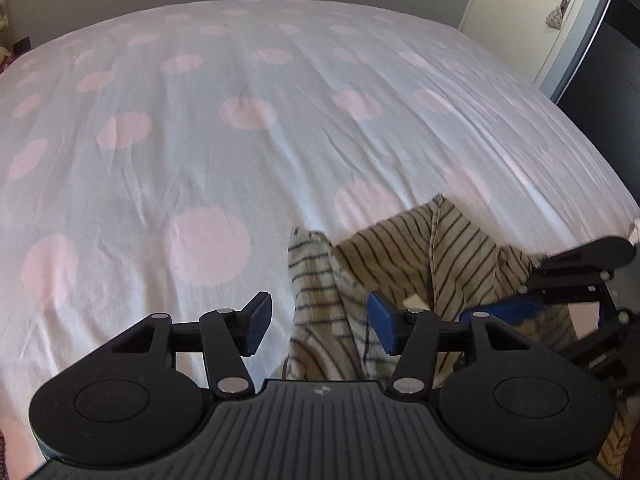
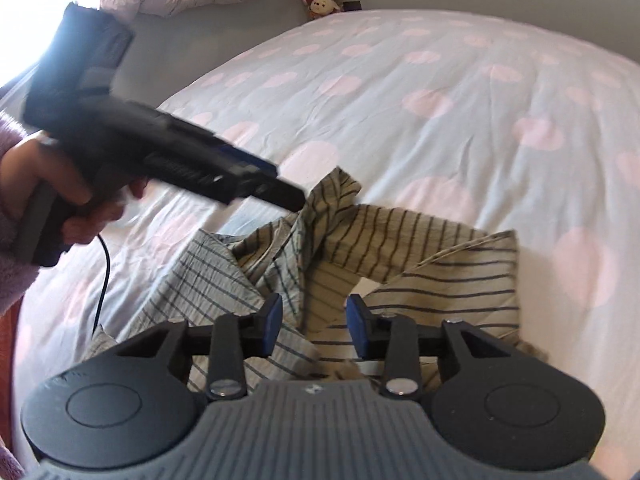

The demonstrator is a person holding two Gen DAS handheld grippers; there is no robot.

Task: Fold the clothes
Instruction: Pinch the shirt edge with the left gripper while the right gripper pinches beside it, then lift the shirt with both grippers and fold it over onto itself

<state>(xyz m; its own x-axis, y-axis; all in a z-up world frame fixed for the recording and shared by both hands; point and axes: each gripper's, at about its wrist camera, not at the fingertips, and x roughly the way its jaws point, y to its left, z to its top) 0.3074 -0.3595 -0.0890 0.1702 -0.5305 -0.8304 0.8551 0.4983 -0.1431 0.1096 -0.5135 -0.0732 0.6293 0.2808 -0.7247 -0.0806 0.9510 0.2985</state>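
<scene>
Both grippers are hanging wide open, gripping nothing: the left gripper point(image 1: 320, 322) and right gripper point(image 2: 314, 328) are hovering over the shirt point(image 2: 400, 256), which is lying rumpled near the bed's point(image 1: 240, 140) edge. Its outline is hard to read, perhaps inside out; each jaw pair is best closing on one single-layer edge, then spreading it flat.

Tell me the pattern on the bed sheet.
Sheet: white with large pale pink dots, clearest in the left wrist view.
</scene>
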